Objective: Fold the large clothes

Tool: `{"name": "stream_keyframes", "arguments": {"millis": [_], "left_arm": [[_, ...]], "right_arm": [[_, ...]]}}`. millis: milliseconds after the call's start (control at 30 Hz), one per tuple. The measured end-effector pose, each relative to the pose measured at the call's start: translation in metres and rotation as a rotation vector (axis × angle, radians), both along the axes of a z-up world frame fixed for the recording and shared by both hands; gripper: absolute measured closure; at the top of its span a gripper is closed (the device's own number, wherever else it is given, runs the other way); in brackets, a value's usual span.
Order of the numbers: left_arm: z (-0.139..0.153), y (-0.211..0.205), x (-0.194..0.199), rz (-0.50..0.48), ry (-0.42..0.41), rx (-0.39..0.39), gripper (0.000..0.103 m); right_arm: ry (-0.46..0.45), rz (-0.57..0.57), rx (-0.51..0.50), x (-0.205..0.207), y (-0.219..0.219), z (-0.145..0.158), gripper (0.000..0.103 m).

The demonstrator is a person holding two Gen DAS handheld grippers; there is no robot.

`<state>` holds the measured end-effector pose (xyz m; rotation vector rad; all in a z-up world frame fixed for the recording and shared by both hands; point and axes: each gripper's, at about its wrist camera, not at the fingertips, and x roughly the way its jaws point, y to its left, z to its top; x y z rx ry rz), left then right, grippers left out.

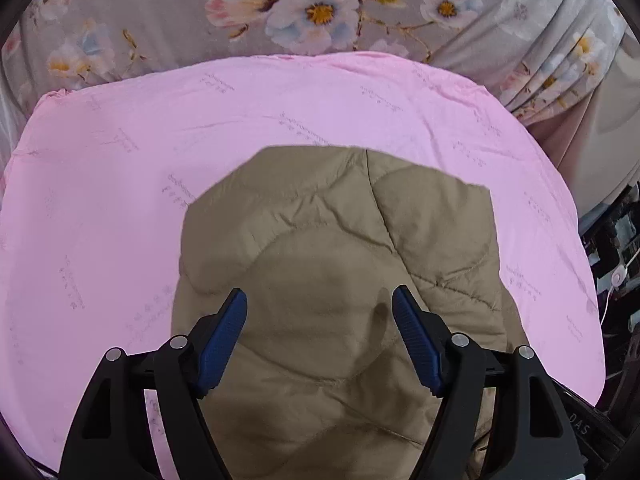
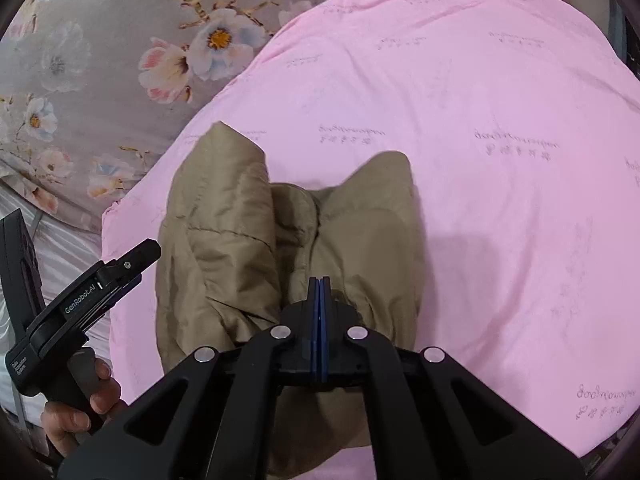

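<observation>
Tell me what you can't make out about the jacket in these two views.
- Quilted khaki jacket: near end cut off by the frame's bottom edge, both views.
- Right gripper: fingers shut; any fabric pinched is hidden behind them.
- Pink sheet: printed lettering too small and faint.

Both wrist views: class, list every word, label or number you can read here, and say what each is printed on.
"GenRobot.AI": on the side of the left gripper, seen in the right wrist view.
"DAS": partial letters on a dark object at the lower right edge of the left wrist view.
Small white label on the left gripper's handle: too small to read.
Repeated script motifs on the pink sheet: not legible.
The tan jacket: none.
</observation>
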<state>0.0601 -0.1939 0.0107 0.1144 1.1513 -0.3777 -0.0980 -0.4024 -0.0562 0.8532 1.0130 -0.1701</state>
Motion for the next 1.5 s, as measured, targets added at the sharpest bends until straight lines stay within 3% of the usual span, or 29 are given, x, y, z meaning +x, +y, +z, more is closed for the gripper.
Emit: {"name": "stream_keyframes", "arguments": {"millis": [100,200,300,400,467,500,533,633,733,900,1000,1133,1300,1400,1500], "left_arm": [[-0.008,0.001,-0.001,0.02,0.024,-0.02,0.033],[-0.003,0.005,0.005,0.038,0.025,-0.037,0.033],[0.003,0.017,0.014,0.079,0.023,-0.051,0.033],[0.008,0.026,0.024,0.108,0.019,-0.059,0.033],[0.01,0.032,0.029,0.122,0.02,-0.061,0.033],[0.011,0.035,0.031,0.128,0.02,-0.064,0.033],[0.011,0.036,0.032,0.131,0.021,-0.067,0.033],[0.011,0.036,0.034,0.126,0.03,-0.076,0.033],[0.002,0.026,0.031,0.098,0.043,-0.066,0.033],[-0.036,0.0,0.018,0.024,0.05,0.027,0.031],[-0.048,-0.012,0.009,-0.012,-0.02,0.092,0.03],[-0.061,-0.017,0.006,-0.015,-0.049,0.132,0.028],[-0.072,-0.021,0.009,-0.014,-0.058,0.155,0.024],[-0.074,-0.023,0.007,-0.016,-0.066,0.162,0.023],[-0.075,-0.024,0.007,-0.014,-0.065,0.162,0.023]], "right_arm": [[-0.04,-0.024,-0.001,-0.002,-0.004,0.018,0.097],[-0.084,-0.041,0.029,0.008,-0.01,0.035,0.053],[-0.103,-0.04,0.119,0.032,-0.008,0.038,0.053],[-0.03,-0.016,0.126,0.061,0.004,0.025,0.05],[0.032,0.012,0.14,0.076,0.016,0.008,0.052],[0.035,0.032,0.142,0.08,0.021,0.004,0.067],[0.005,0.046,0.131,0.08,0.026,0.006,0.083],[-0.135,0.068,0.058,0.061,0.028,0.036,0.093],[-0.077,0.092,-0.052,0.05,0.027,0.025,0.093],[0.03,0.046,-0.004,0.041,0.019,-0.035,0.093],[0.046,0.06,-0.007,0.042,0.017,-0.05,0.091],[0.057,0.081,-0.009,0.046,0.02,-0.067,0.088],[0.054,0.068,0.047,0.045,0.011,-0.072,0.086],[0.043,0.017,0.065,0.034,0.002,-0.053,0.082],[-0.026,-0.076,0.105,0.01,-0.018,-0.03,0.082]]}}
